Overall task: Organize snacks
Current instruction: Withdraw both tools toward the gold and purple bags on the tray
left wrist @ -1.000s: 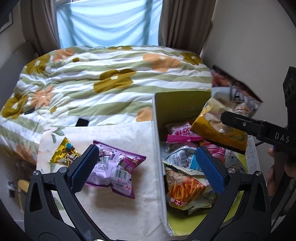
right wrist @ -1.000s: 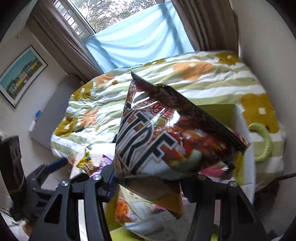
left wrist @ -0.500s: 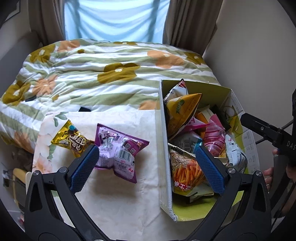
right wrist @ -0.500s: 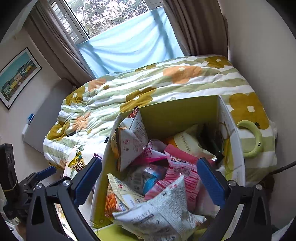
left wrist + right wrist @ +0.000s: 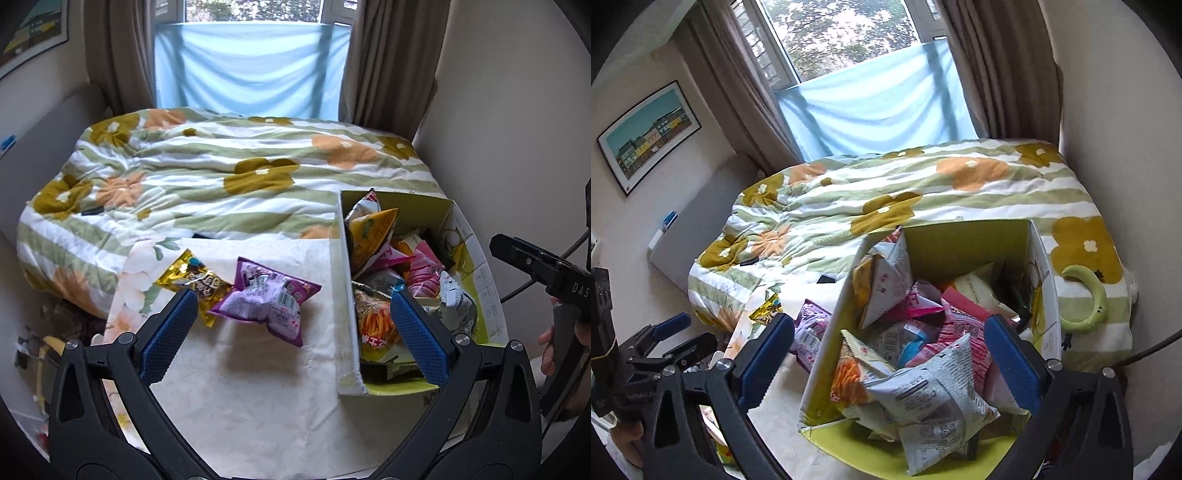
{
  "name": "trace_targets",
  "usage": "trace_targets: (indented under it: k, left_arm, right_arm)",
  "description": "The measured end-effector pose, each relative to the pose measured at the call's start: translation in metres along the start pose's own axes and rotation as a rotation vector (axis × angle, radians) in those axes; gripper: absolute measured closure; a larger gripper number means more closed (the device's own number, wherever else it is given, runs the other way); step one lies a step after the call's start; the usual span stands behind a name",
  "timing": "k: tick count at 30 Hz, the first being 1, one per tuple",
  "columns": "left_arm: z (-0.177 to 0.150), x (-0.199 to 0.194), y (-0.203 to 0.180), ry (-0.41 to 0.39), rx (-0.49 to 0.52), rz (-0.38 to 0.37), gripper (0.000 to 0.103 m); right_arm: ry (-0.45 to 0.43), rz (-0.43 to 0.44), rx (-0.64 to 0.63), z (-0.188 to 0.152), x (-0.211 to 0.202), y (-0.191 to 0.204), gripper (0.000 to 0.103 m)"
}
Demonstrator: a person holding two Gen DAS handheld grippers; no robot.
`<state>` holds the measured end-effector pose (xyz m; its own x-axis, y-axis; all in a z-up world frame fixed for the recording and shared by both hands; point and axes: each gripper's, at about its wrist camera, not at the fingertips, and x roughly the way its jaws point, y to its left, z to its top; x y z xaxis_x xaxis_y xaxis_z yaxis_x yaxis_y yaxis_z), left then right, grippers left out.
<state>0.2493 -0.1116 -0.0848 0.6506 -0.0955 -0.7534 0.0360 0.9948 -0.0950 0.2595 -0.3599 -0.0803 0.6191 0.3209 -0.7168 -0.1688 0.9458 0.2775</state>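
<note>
Your left tongs point(image 5: 293, 332) stand wide apart and empty; the crinkled purple snack bag point(image 5: 271, 301) and gold foil packet point(image 5: 194, 280) lie just ahead between them on the white table point(image 5: 258, 406). Your right tongs point(image 5: 886, 358) gape equally wide, holding nothing, above the packed yellow-green cardboard box point(image 5: 964, 247).
</note>
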Motion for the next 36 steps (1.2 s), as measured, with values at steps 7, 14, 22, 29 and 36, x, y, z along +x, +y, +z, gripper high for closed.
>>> trace_targets:
  k: [7, 14, 22, 29, 36]
  left_arm:
    - [-0.021, -0.023, 0.053, 0.000, -0.067, 0.047, 0.000]
    - [-0.033, -0.021, 0.113, 0.017, -0.109, 0.023, 0.000]
    - [-0.018, 0.004, 0.178, 0.083, -0.057, -0.051, 0.000]
    - [0.004, 0.043, 0.225, 0.143, -0.005, -0.151, 0.000]
    - [0.020, 0.105, 0.246, 0.225, 0.068, -0.257, 0.000]
  right_arm:
    - [-0.007, 0.019, -0.054, -0.010, -0.003, 0.042, 0.001]
    - [0.003, -0.011, -0.082, -0.027, 0.011, 0.093, 0.001]
    - [0.050, -0.060, 0.029, -0.042, 0.048, 0.145, 0.001]
    - [0.058, -0.114, 0.106, -0.051, 0.086, 0.186, 0.001]
    - [0.060, -0.199, 0.180, -0.058, 0.130, 0.208, 0.001]
